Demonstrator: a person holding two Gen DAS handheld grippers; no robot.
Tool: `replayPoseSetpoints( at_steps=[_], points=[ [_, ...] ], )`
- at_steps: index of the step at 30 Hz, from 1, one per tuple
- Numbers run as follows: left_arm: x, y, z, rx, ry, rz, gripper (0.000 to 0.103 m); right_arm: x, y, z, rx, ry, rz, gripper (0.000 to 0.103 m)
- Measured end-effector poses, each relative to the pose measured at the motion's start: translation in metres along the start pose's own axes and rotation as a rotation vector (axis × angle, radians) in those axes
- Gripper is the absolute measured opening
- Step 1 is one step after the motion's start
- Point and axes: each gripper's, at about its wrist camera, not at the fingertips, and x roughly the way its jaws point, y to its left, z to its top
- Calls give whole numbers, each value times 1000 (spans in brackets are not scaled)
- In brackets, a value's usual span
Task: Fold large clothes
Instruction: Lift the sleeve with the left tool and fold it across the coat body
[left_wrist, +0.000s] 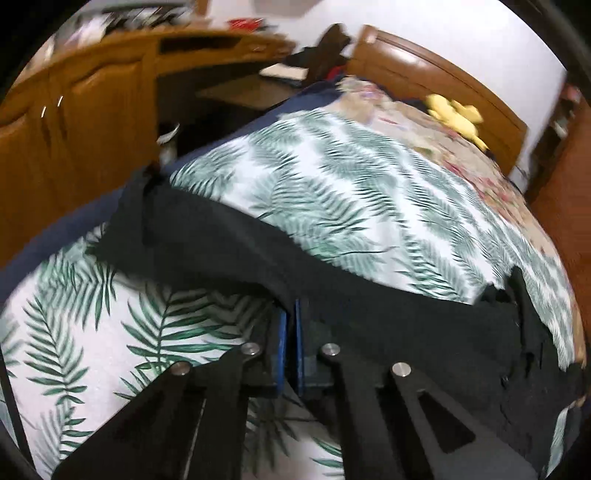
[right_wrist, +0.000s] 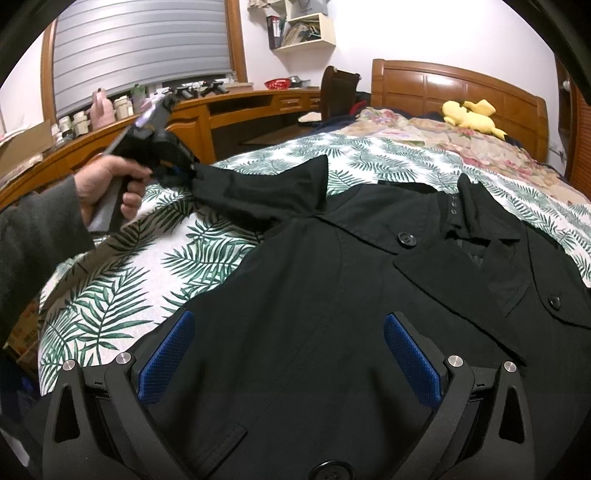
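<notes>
Clearly, the black coat (right_wrist: 332, 295) lies spread front-up on the leaf-print bedspread (right_wrist: 122, 295) of a bed, collar toward the far right and 2 of its buttons showing near the lapel. The right gripper (right_wrist: 288, 354) hovers just above the coat's near part, its 2 blue pads (right_wrist: 166, 358) spread wide with only flat cloth between them, gripping nothing. At far left, the left gripper (right_wrist: 177, 168), held in a hand (right_wrist: 110, 184), has its jaws pressed together on the end of the coat's sleeve (right_wrist: 255, 192), which stretches from the shoulder out over the bedspread. From the left wrist view, the blue pads (left_wrist: 282, 347) stand nearly closed with black cloth (left_wrist: 369, 317) pinched at their tips, the fabric trailing off left and right. That view is motion-blurred, so the wooden desk (left_wrist: 92, 110) and headboard (left_wrist: 424, 74) look smeared. A yellow plush toy (right_wrist: 471, 116) lies by the headboard. The coat's hem is cut off at the frame's near edge.
</notes>
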Motion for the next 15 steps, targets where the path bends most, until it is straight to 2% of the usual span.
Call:
replayPoseSetpoints(
  at_steps=[7,11,15],
  points=[
    [-67,-75,-3,172,-66,-31,0,-7,-6,2,26,-18,1,103],
    [-107,-120,-23,282,-102,-76,0,-33,-8,4,34,-34,9,103],
    [-135,-152,-43,362,-128,-102,0,-67,-19,-2,38,-46,-38,103]
  ],
)
